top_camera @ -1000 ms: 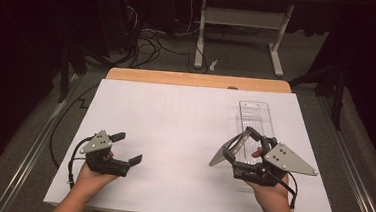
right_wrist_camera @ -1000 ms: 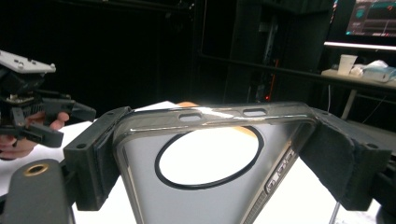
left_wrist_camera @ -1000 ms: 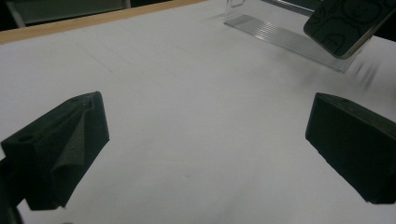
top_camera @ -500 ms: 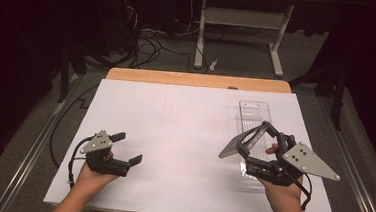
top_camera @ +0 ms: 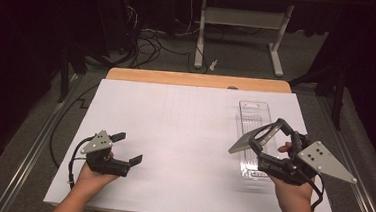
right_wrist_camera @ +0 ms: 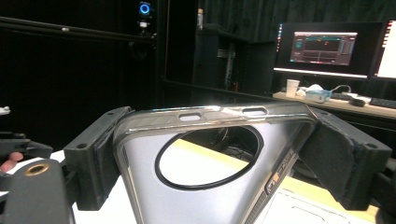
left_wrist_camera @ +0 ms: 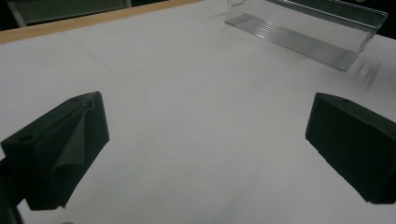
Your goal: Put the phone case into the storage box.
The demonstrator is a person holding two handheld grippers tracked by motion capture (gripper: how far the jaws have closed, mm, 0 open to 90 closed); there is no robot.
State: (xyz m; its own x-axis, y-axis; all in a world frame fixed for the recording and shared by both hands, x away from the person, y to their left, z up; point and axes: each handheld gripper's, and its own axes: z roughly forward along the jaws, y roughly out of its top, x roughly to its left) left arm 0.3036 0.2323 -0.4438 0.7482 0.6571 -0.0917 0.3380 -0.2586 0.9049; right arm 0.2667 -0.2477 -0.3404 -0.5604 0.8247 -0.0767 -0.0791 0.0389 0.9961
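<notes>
A translucent grey phone case (top_camera: 247, 142) with a round ring on its back is held above the table at the right, tilted up on edge. My right gripper (top_camera: 273, 135) is shut on it, one pad on each long side (right_wrist_camera: 154, 196). Under and behind the case a clear plastic tray (top_camera: 252, 115) lies lengthwise on the white sheet (top_camera: 184, 131). My left gripper (top_camera: 128, 148) rests low at the front left, jaws wide open with only bare sheet between them (left_wrist_camera: 205, 149). From there the clear tray (left_wrist_camera: 299, 39) is seen far off.
The white sheet covers most of the table, with a wooden strip (top_camera: 198, 80) along the far edge. Beyond the table are a desk frame (top_camera: 241, 34) and cables on the floor. The right gripper view looks past the case to monitors (right_wrist_camera: 324, 49).
My right gripper has moved to the right and lifted with the phone case in it, so the case now stands over the near end of the tray. The left gripper has not moved.
</notes>
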